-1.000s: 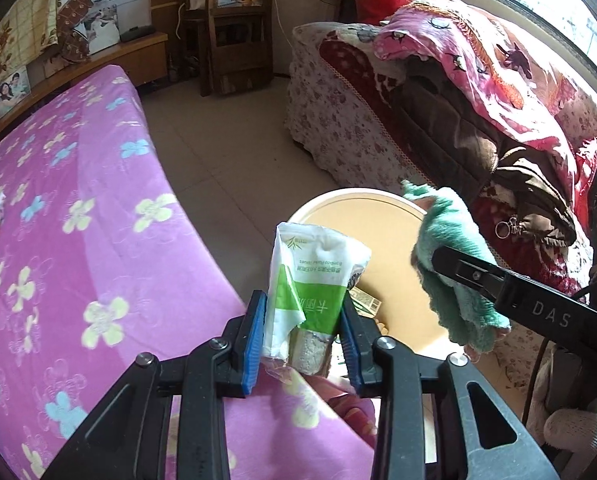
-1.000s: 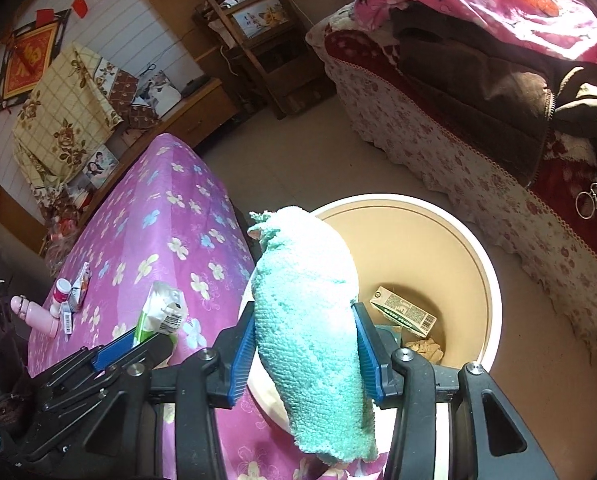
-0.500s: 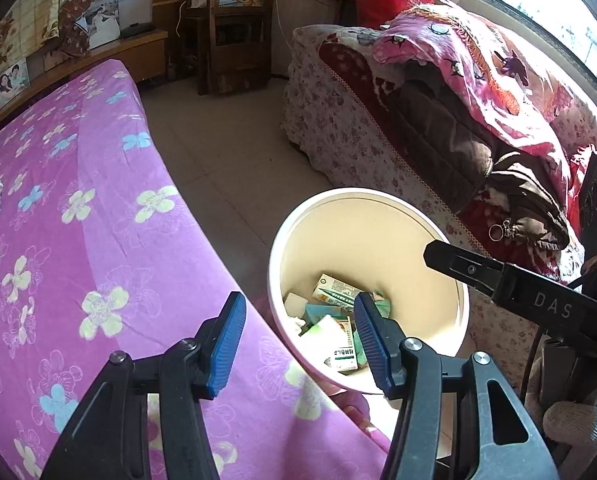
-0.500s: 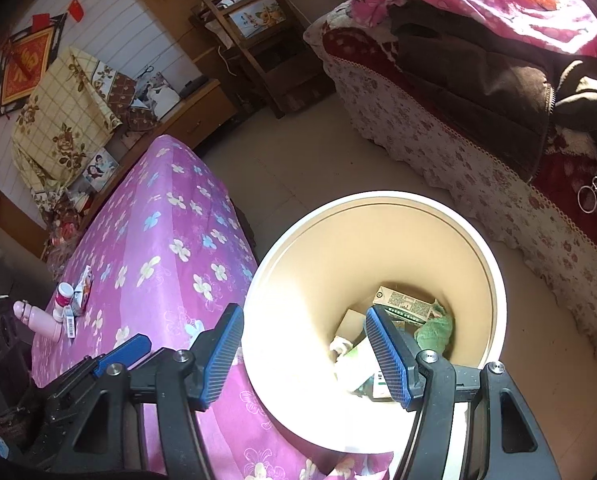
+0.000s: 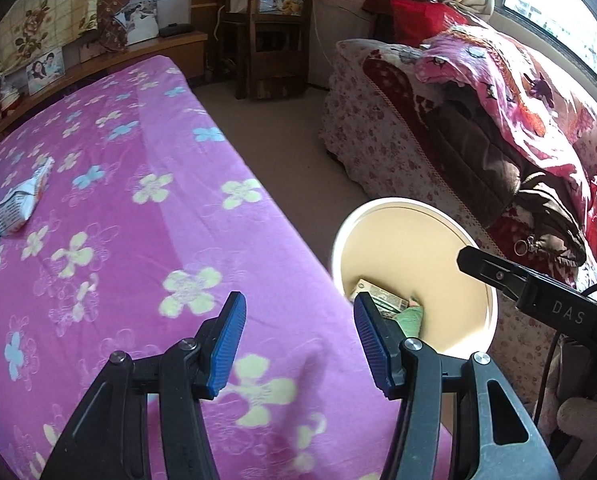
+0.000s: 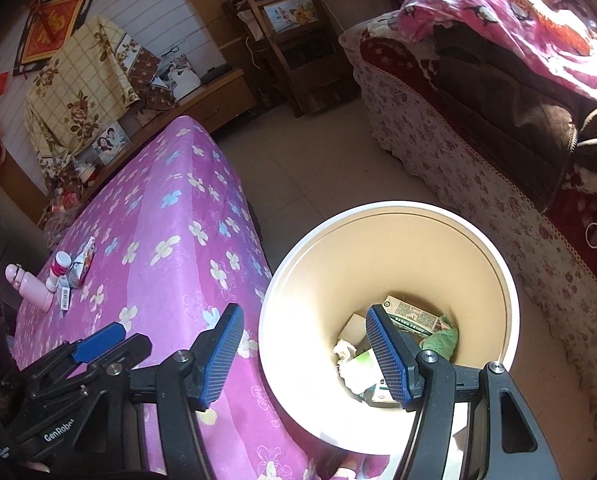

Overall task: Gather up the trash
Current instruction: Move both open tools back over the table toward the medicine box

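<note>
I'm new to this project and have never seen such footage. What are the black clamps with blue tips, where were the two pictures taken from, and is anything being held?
There is no robot. A person holds a hand-held clamp in each hand, and each carries a wide-angle camera looking along its two blue-padded fingers. One picture comes from the left tool, the other from the right tool. Both tools are open with nothing between their pads. The right one hangs over the round white bin with a cream inside, where a green cloth, cartons and wrappers lie. The left one is over the purple flowered tablecloth, where a crumpled carton, a small white jar and a pink bottle lie.
</note>
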The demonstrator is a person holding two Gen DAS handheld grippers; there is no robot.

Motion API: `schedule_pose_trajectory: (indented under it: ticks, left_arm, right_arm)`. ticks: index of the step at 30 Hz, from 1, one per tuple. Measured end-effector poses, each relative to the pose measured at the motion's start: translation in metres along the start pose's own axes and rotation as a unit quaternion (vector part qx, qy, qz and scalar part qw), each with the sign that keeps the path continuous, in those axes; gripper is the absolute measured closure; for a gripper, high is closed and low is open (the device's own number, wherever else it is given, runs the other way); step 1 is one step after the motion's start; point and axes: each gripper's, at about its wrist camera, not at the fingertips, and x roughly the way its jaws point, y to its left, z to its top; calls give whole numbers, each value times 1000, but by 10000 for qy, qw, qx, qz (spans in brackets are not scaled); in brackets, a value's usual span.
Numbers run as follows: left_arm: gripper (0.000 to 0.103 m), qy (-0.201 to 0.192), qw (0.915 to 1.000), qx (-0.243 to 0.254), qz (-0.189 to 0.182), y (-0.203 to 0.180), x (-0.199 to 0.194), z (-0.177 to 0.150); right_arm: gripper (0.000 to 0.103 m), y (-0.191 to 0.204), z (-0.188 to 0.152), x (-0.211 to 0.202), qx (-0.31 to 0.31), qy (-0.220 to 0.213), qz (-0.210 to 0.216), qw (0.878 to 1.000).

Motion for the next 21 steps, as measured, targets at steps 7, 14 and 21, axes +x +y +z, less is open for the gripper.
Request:
schedule_pose_trajectory:
  ticks: [7, 14, 21]
  left_arm:
    - [46, -99, 9989, -356, 282, 46, -15, -5]
    - [46, -125, 9930, -878, 777, 120, -32, -9]
    - [45, -264, 9755, -1803, 1229, 219, -56, 5]
  right_arm:
    - [36, 33, -5, 6, -360, 102, 162, 9992]
    - [36, 102, -9, 24, -901, 525, 775, 9915]
    - [36, 183, -5, 44, -1440, 736, 1232, 9791]
